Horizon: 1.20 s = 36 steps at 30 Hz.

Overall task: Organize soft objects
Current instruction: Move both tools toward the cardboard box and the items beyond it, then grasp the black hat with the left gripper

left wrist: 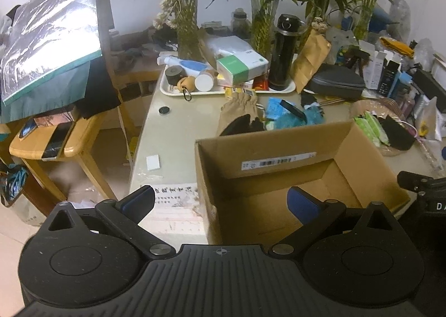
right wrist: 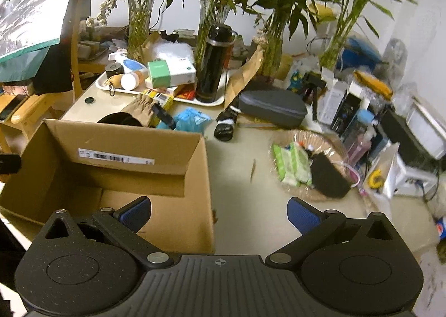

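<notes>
While both grippers hang with nothing between their pads, the soft things lie scattered around the cardboard box [right wrist: 111, 166], which stands open on the pale surface [right wrist: 242, 205]. A crumpled brown paper bag [left wrist: 237, 113] with something black at its mouth sits just behind the box's far wall, and a heap of blue plastic wrappers [right wrist: 192, 120] lies beside it, also behind the box. To the right of the box, a shallow woven basket [right wrist: 331, 138] holds green wipe packs [right wrist: 292, 163] and a black sponge-like block [right wrist: 329, 177]. A rolled black item with a white band [right wrist: 225, 124] rests between the box and a grey zip case [right wrist: 271, 108] further back. From what shows of its inside, the box holds nothing; a barcode label runs along its far inner flap.

The left gripper [left wrist: 223, 201] hovers over the box's near-left corner, jaws spread wide, one blue pad outside the box wall and the other above the interior. The right gripper [right wrist: 220, 212] hovers at the box's right wall, jaws likewise spread wide, its right pad above bare surface.

Behind the box, a white tray [left wrist: 172, 91] carries a tall black flask [right wrist: 213, 63], a green-and-white carton [right wrist: 170, 73] and small bottles. Glass vases of bamboo [right wrist: 139, 18] line the back wall beyond the tray.
</notes>
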Motion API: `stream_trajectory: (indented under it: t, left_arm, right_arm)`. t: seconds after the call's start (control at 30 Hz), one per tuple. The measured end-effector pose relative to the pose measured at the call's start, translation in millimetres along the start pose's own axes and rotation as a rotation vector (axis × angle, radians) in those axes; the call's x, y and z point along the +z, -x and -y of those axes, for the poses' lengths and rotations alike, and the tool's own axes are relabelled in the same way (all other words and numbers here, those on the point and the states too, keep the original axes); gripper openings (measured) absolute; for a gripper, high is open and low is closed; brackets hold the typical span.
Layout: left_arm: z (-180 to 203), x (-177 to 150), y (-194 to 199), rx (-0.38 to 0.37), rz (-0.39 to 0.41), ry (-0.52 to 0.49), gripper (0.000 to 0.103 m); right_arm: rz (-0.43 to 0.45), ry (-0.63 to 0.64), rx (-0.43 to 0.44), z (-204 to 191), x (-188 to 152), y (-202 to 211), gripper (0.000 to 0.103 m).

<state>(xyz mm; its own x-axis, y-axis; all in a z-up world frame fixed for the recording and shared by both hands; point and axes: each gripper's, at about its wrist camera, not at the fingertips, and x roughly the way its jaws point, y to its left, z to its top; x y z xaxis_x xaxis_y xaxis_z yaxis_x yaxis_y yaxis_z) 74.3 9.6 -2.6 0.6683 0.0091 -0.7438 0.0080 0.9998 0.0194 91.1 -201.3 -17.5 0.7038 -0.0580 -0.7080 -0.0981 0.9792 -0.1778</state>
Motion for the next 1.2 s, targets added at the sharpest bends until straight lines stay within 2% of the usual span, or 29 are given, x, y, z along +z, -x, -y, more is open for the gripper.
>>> stream_trajectory:
  t: [0.23, 0.43, 0.63, 1.07, 1.2]
  left_arm:
    - [-3.9, 11.1, -4.8, 0.012, 0.009, -0.016, 0.103]
    - [-10.9, 21.8, -7.7, 0.020, 0.027, -0.012, 0.103]
    - [-20.5, 31.5, -13.7, 0.032, 0.043, -0.007, 0.103]
    - [-53.4, 47.8, -35.9, 0.034, 0.052, 0.034, 0.103]
    - [-62.6, 53.6, -45.8, -0.007, 0.065, 0.043, 0.103]
  right_arm:
    - [-0.060, -0.054, 0.065, 13.9, 7.6, -23.1, 0.103]
    - [-0.003, -0.075, 0.065, 23.9, 16.0, -26.2, 0.103]
    - [-0.013, -0.107, 0.112, 41.2, 31.8, -34.8, 0.103]
    - [-0.015, -0.108, 0.141, 67.3, 47.3, -60.8, 0.103]
    - [-0.026, -0.133, 0.167, 74.0, 48.7, -73.1, 0.103]
